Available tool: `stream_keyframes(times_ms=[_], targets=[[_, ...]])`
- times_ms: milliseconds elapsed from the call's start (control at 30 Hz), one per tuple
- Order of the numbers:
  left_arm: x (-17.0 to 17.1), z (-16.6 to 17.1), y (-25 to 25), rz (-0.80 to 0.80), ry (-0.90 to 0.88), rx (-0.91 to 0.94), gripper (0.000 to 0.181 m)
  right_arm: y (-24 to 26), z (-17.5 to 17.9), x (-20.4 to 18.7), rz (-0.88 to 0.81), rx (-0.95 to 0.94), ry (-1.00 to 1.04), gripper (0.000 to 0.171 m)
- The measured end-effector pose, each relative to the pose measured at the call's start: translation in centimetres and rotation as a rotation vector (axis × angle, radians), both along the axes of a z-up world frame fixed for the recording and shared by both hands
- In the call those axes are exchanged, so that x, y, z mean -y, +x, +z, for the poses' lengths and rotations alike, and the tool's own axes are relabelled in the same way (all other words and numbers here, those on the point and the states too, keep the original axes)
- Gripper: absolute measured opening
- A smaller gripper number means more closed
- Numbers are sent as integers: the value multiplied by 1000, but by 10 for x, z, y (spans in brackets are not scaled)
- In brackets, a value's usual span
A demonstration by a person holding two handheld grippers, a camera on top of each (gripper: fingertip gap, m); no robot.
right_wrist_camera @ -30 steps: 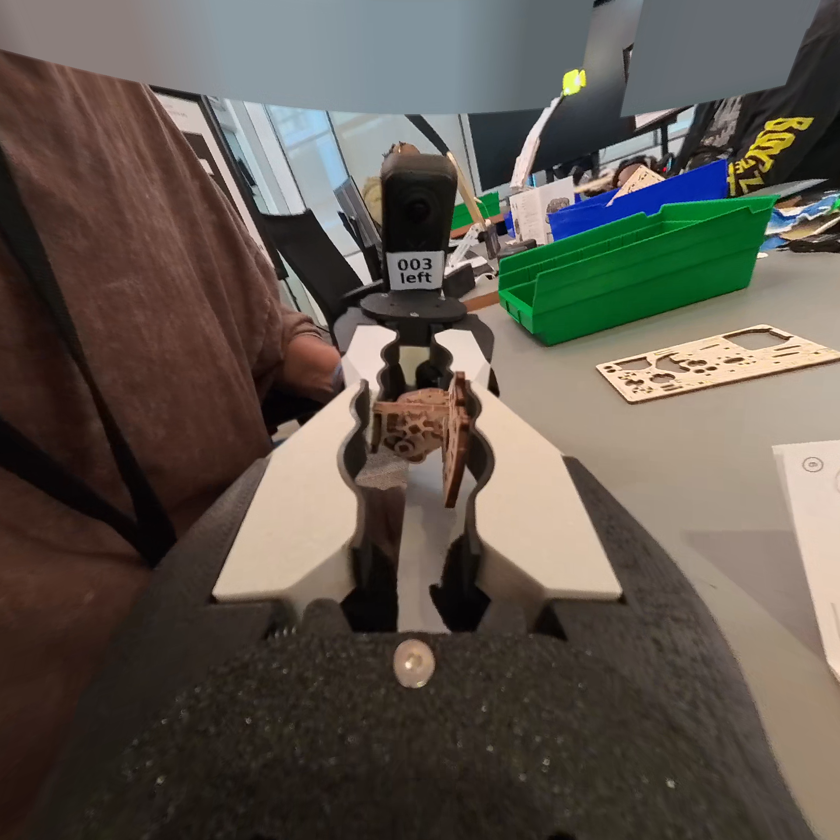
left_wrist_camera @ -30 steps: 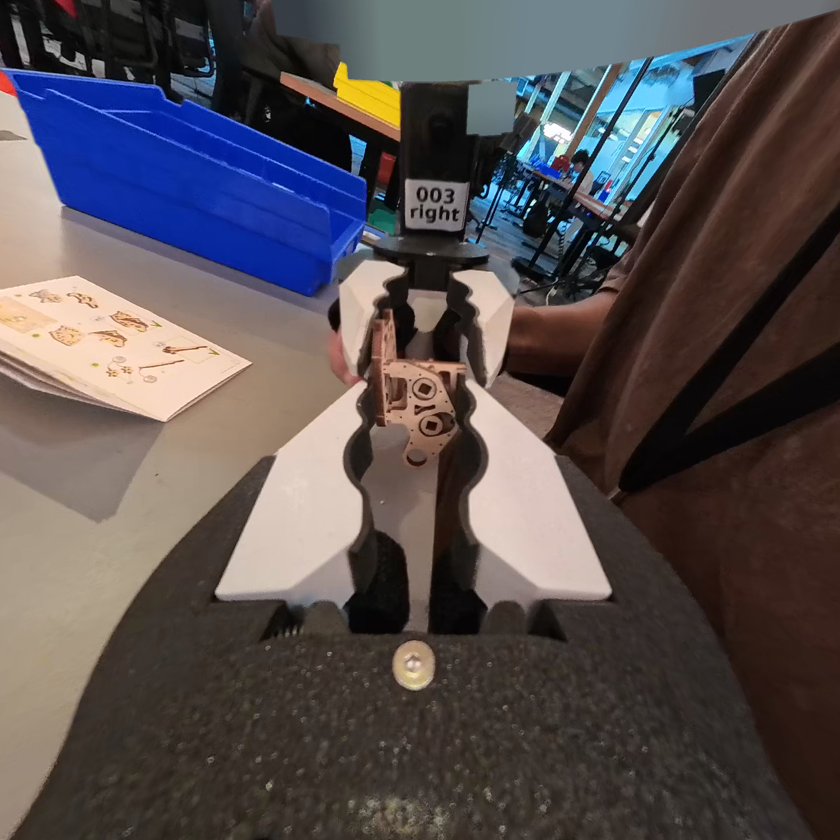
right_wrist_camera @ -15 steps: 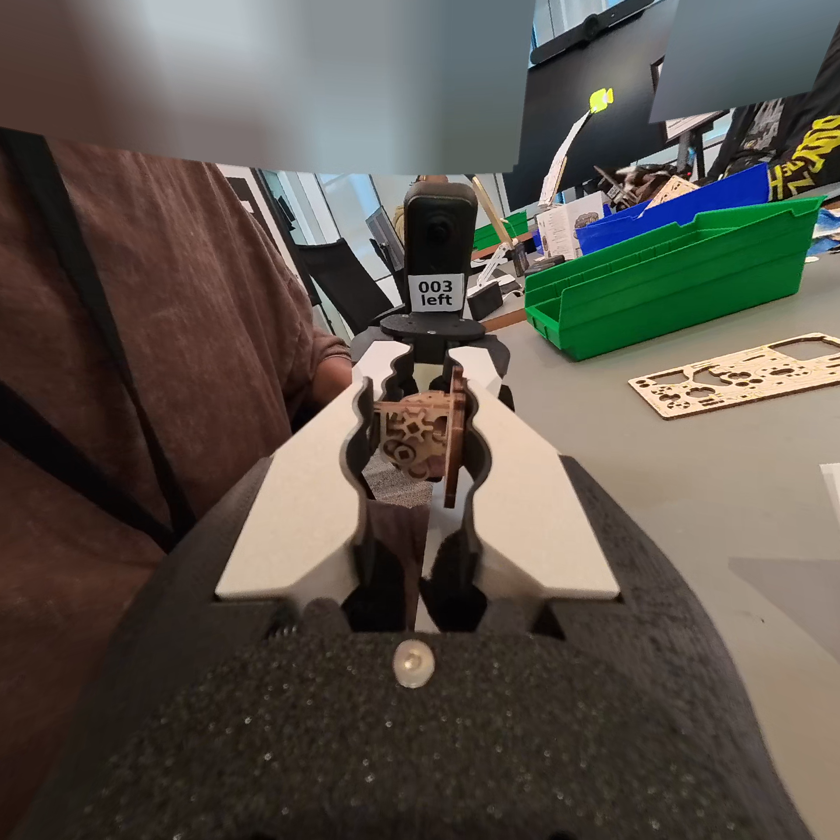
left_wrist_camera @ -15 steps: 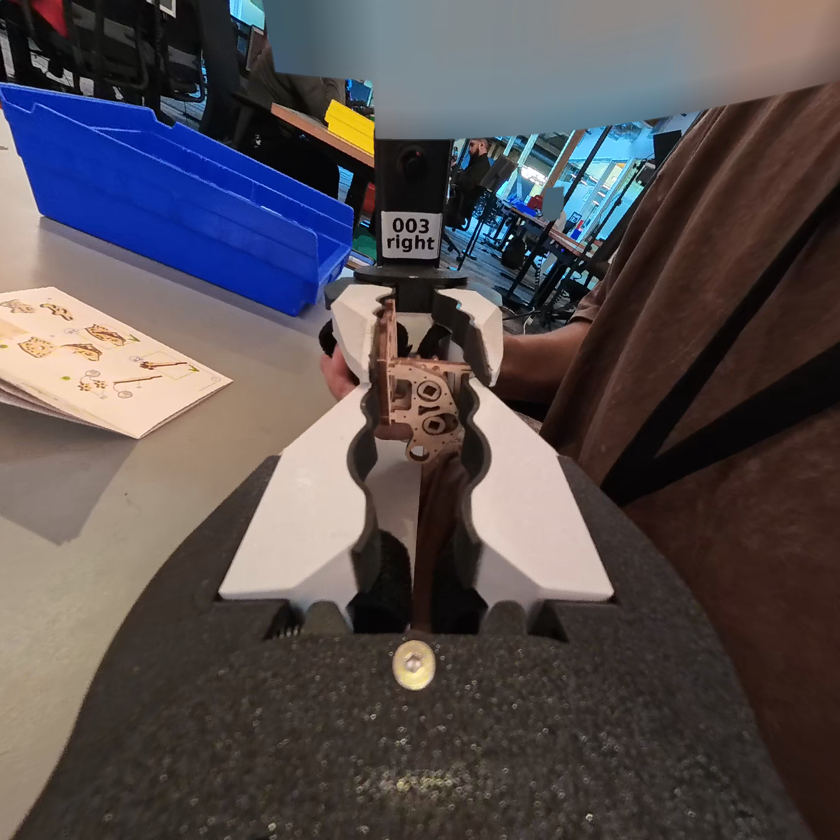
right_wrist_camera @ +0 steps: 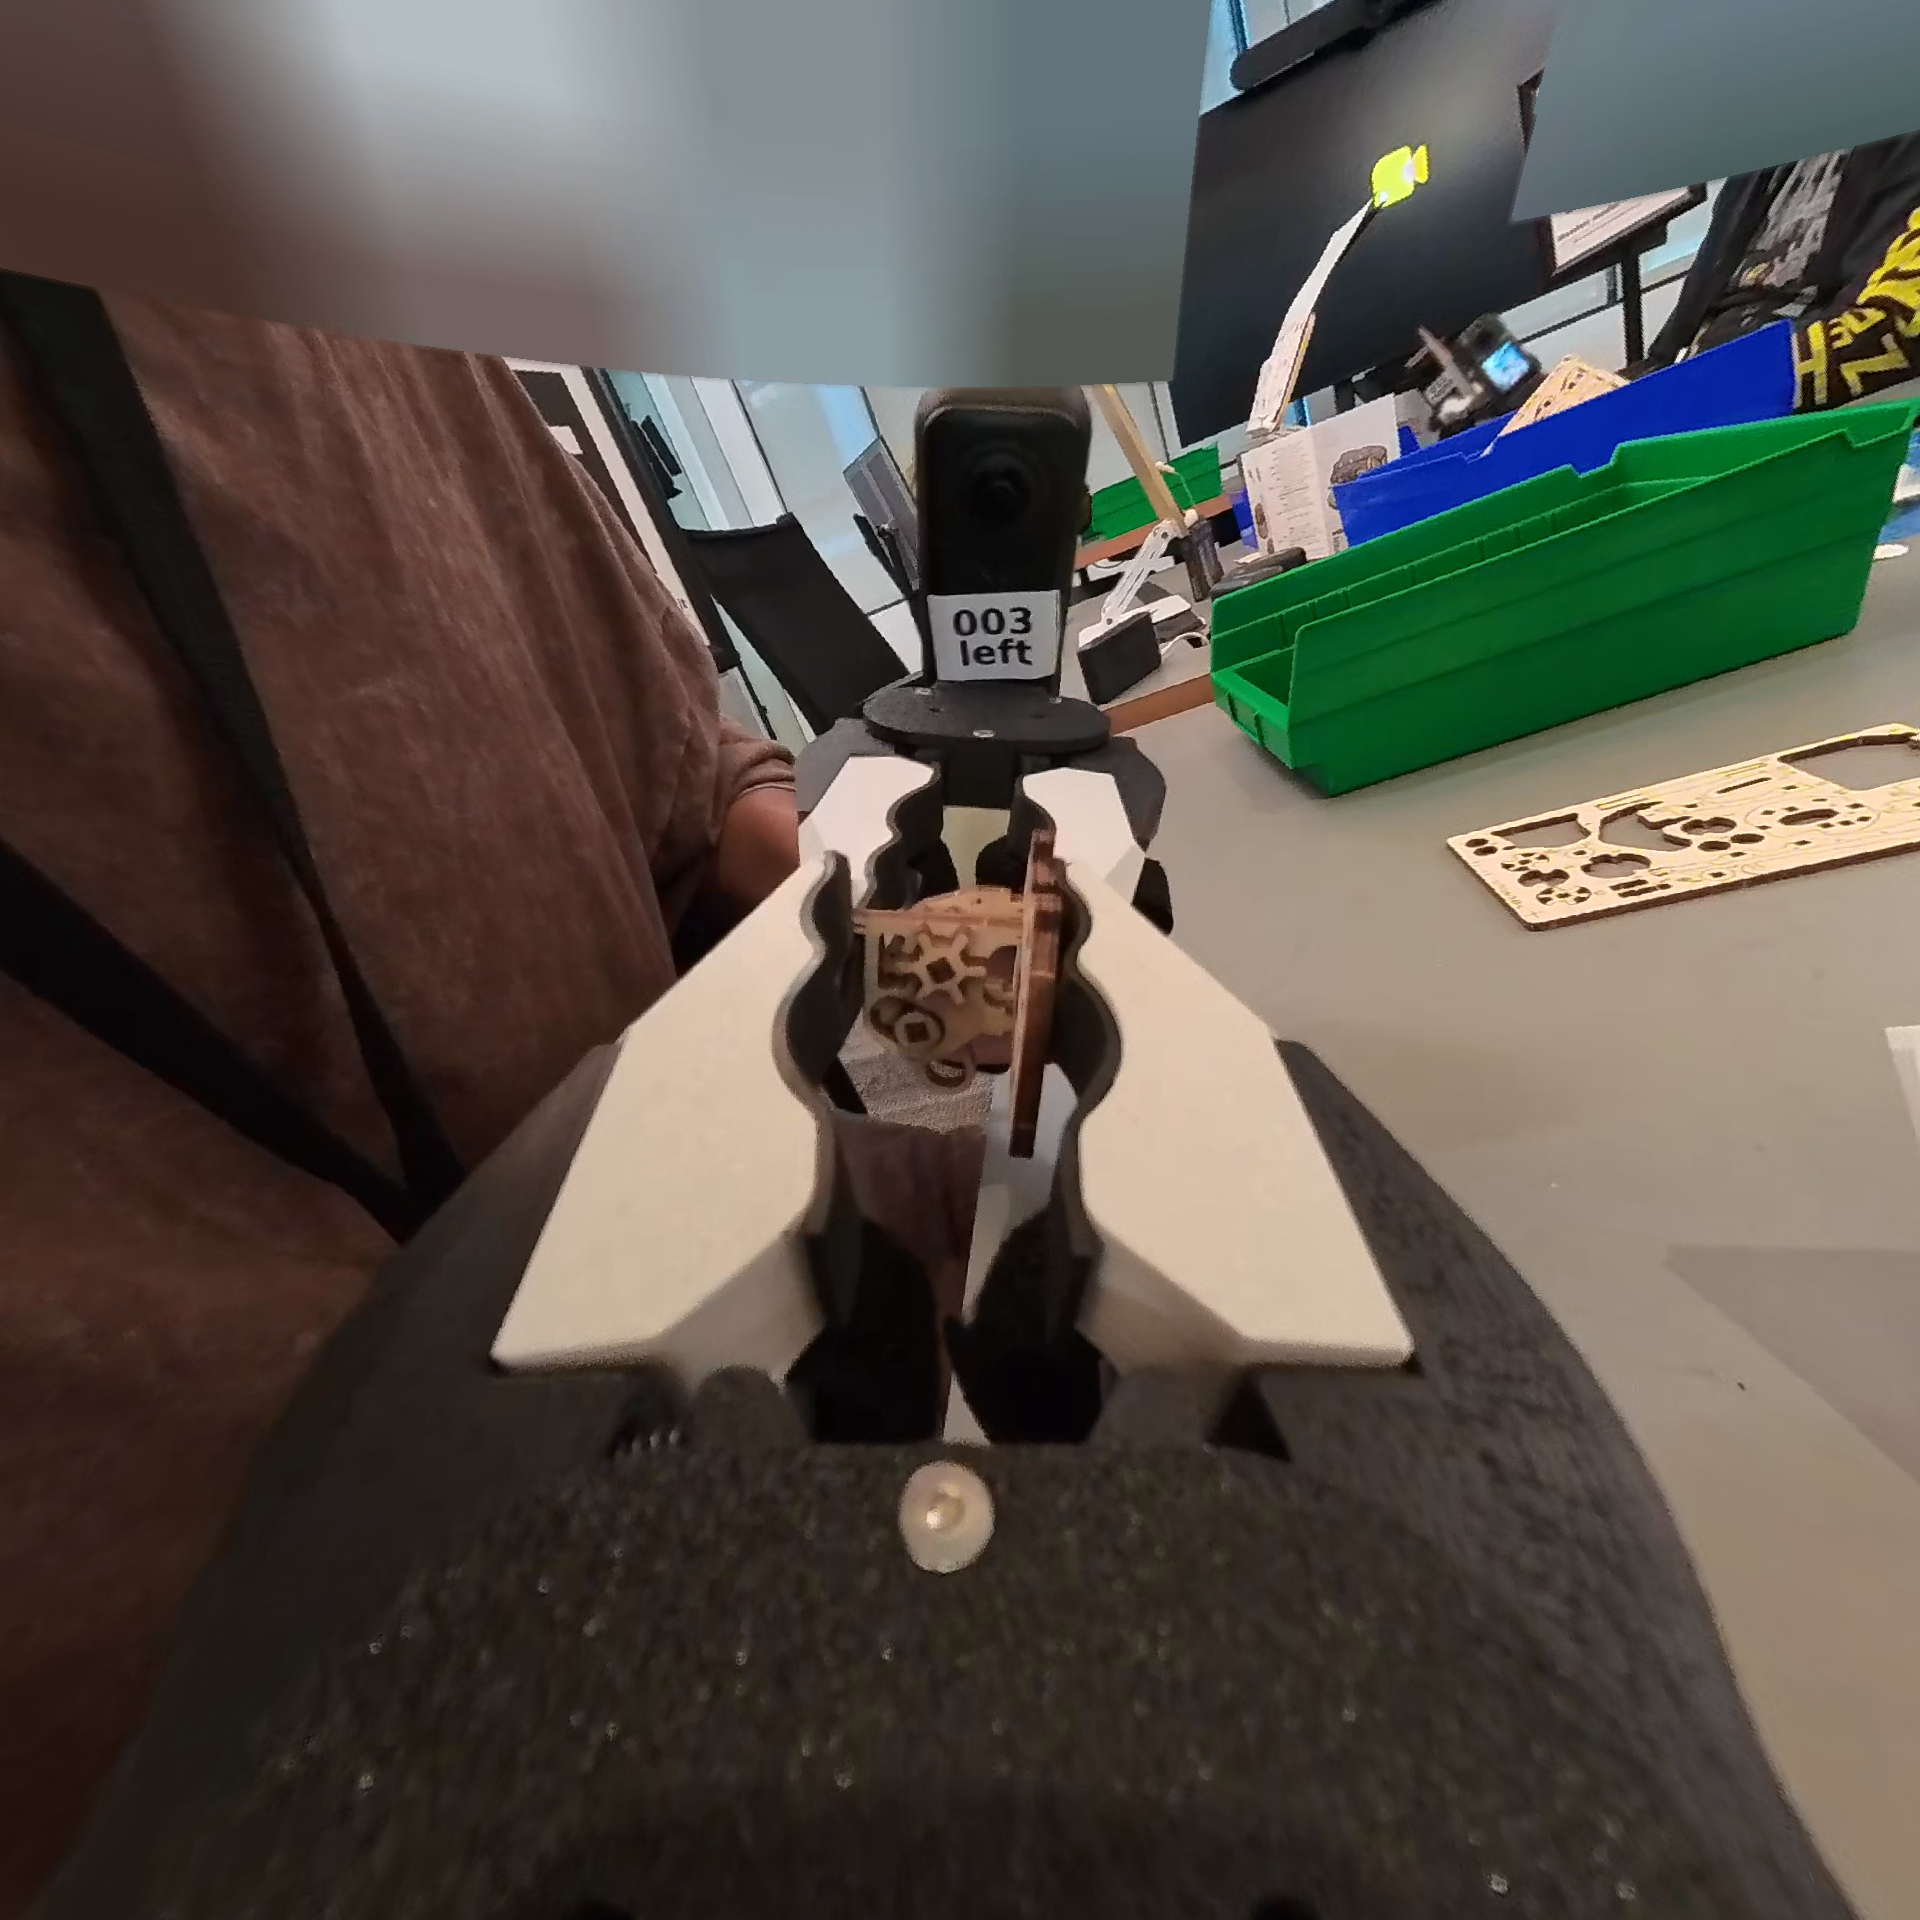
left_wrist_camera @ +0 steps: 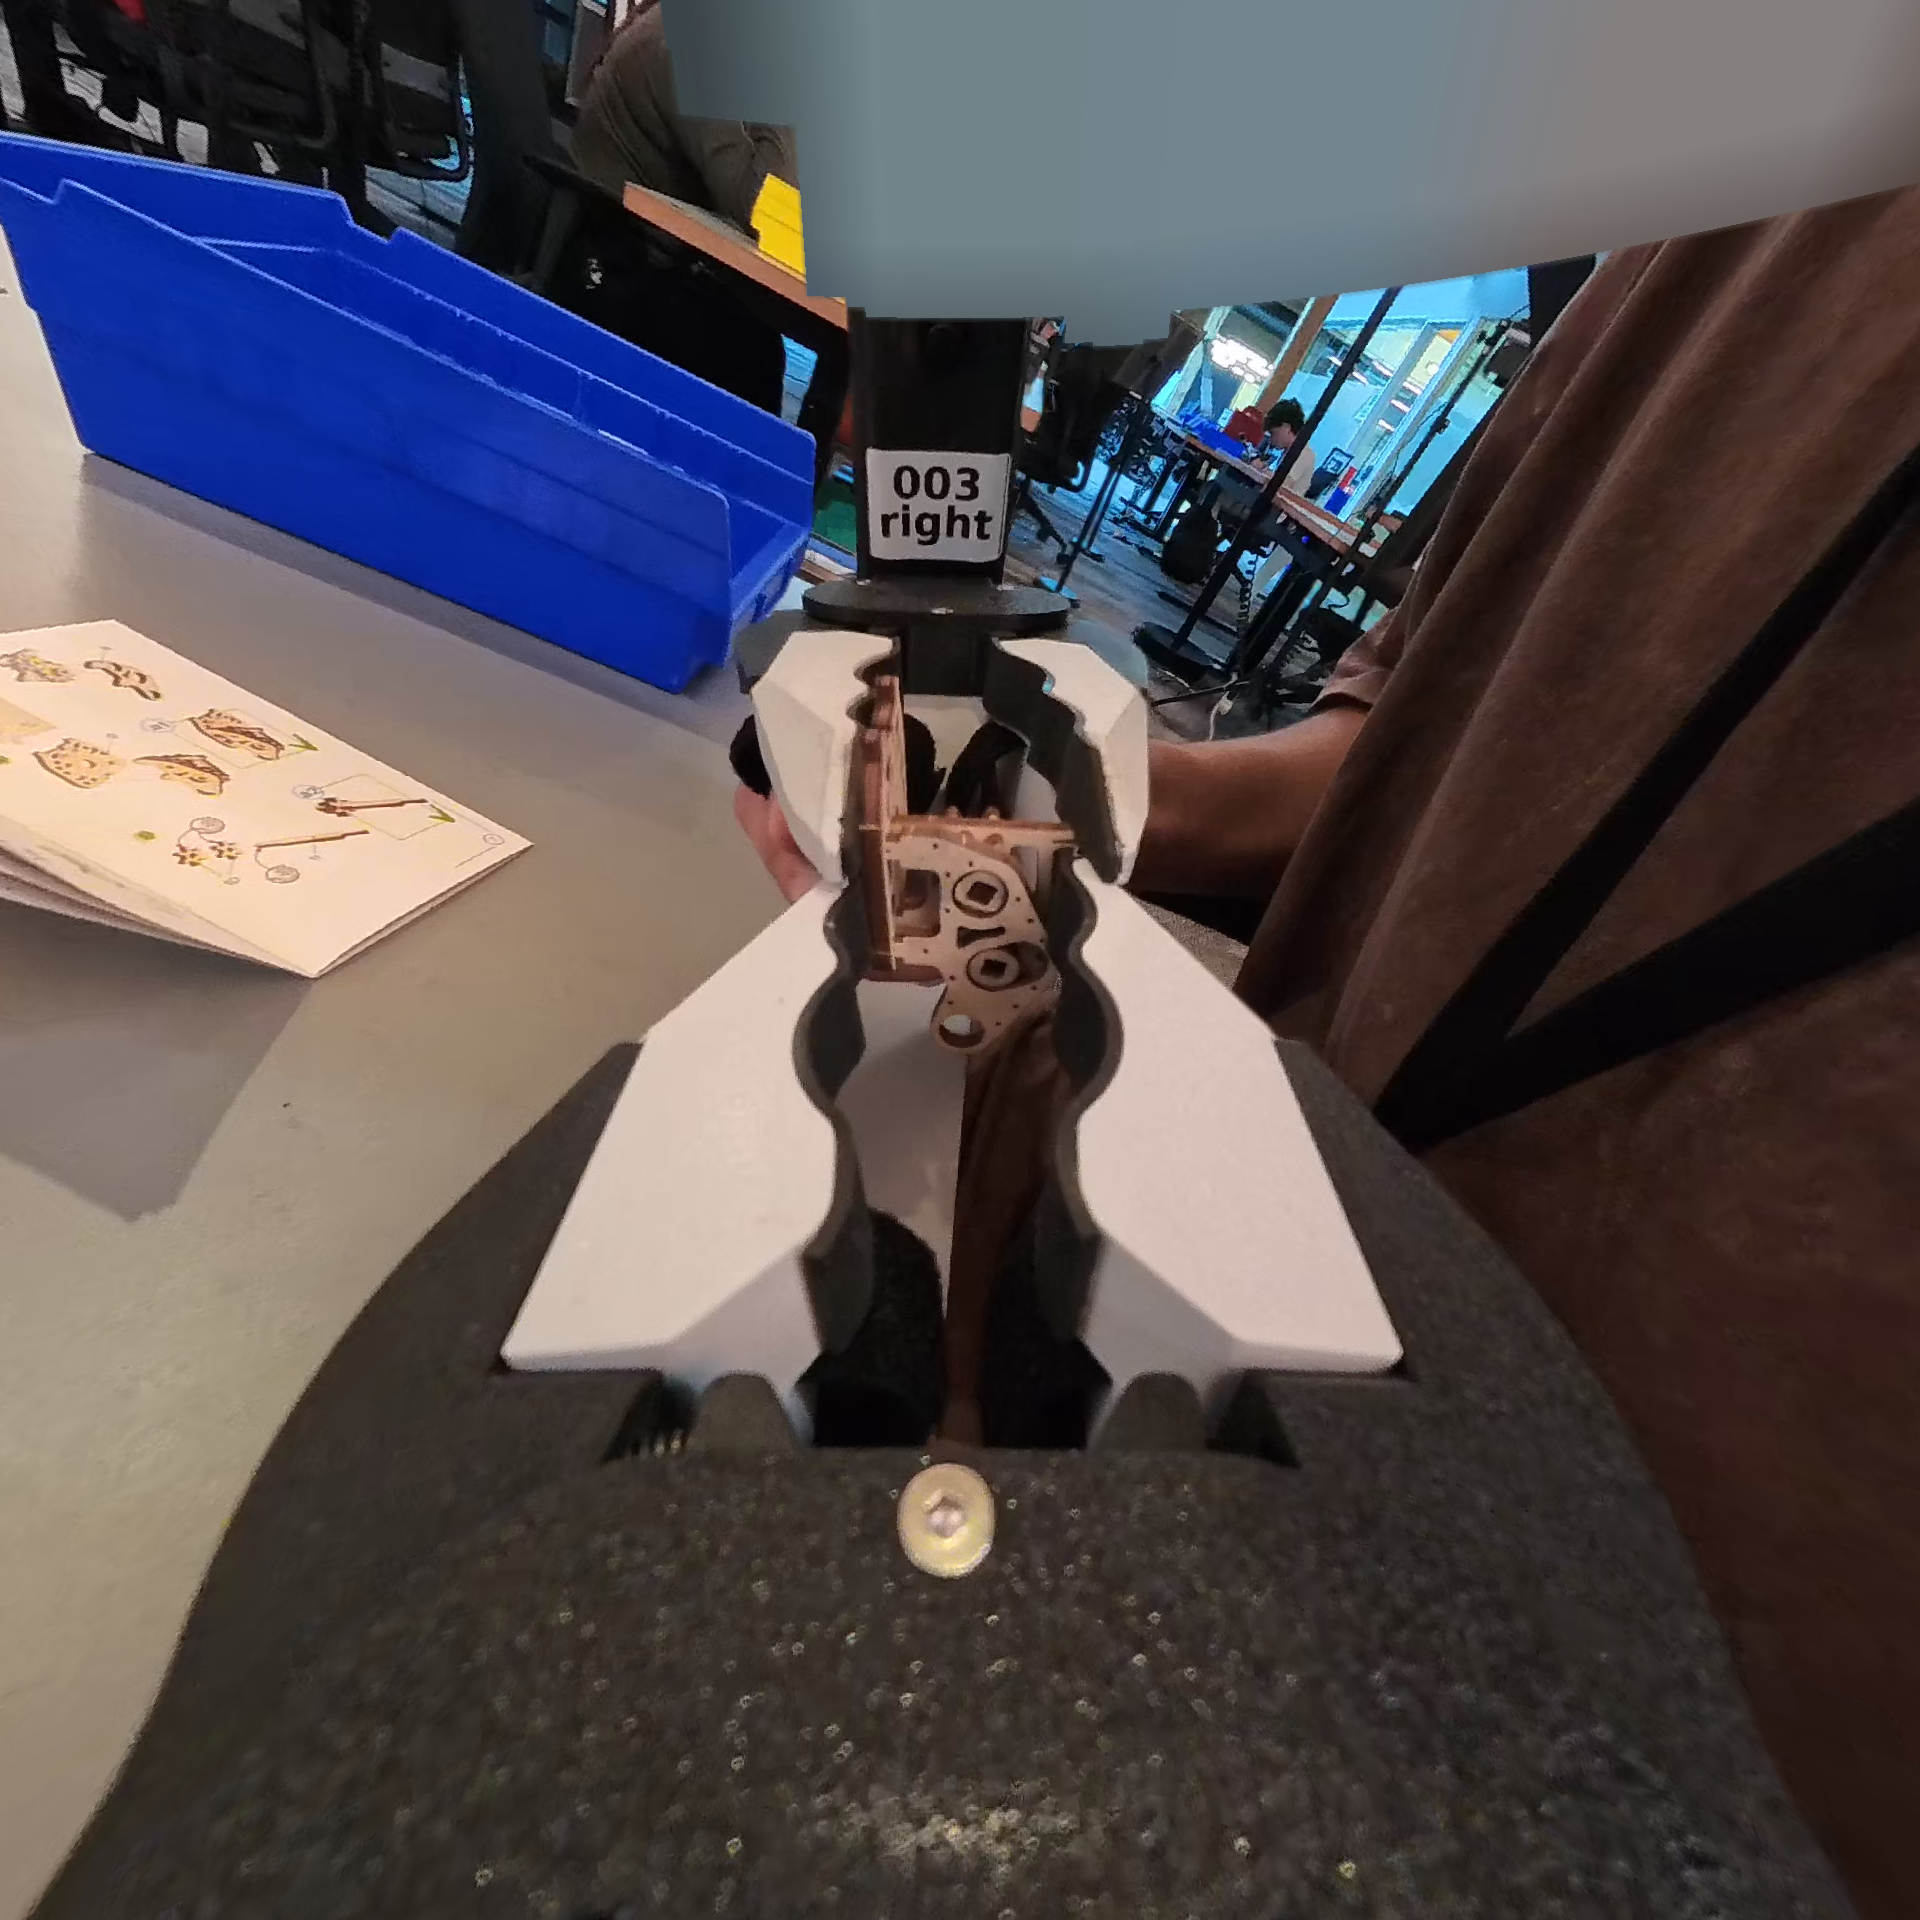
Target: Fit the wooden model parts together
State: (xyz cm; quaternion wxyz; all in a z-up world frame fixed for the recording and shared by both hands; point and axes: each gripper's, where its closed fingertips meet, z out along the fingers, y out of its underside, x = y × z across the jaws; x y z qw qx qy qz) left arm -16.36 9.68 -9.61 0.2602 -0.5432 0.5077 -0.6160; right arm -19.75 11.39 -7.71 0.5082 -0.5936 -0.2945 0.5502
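A smooth grey tabletop (left_wrist_camera: 343, 1049) spreads out under even light. Beyond its far edge sits a wooden-topped desk (left_wrist_camera: 727, 244) with dark office chairs (left_wrist_camera: 260, 94) behind it. Deeper in, long work desks on black metal legs (left_wrist_camera: 1247, 520) run past tall bright windows (left_wrist_camera: 1403, 364). From the right wrist view, a large dark monitor screen (right_wrist_camera: 1351, 208) looms, and more glass panels (right_wrist_camera: 790, 457) glow pale.

This is a shared workshop or maker lab in an open office hall. A grey desk (left_wrist_camera: 312, 1195) carries a blue parts bin (left_wrist_camera: 416, 416) and an instruction booklet (left_wrist_camera: 208, 790); the right wrist view shows a green bin (right_wrist_camera: 1538, 613), another blue bin (right_wrist_camera: 1558, 499) and a laser-cut wood sheet (right_wrist_camera: 1683, 831). Behind stand rows of desks (left_wrist_camera: 1309, 499), glass walls and a dark screen (right_wrist_camera: 1351, 229).
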Motion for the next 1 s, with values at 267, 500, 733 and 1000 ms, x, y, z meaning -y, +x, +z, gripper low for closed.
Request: stream_keyframes(times_ms=[267, 500, 733, 1000], targets=[[-4, 1, 1, 2, 8, 9, 31, 1, 2, -6, -27, -12, 19, 36], [-4, -1, 0, 1, 53, -17, 32, 0, 1, -5, -21, -15, 14, 36], [-7, -9, -1, 5, 73, -59, 32, 1, -6, -9, -25, 8, 15, 36], [-2, -14, -3, -14, 128, -106, 32, 2, -12, -10, -20, 45, -8, 17]])
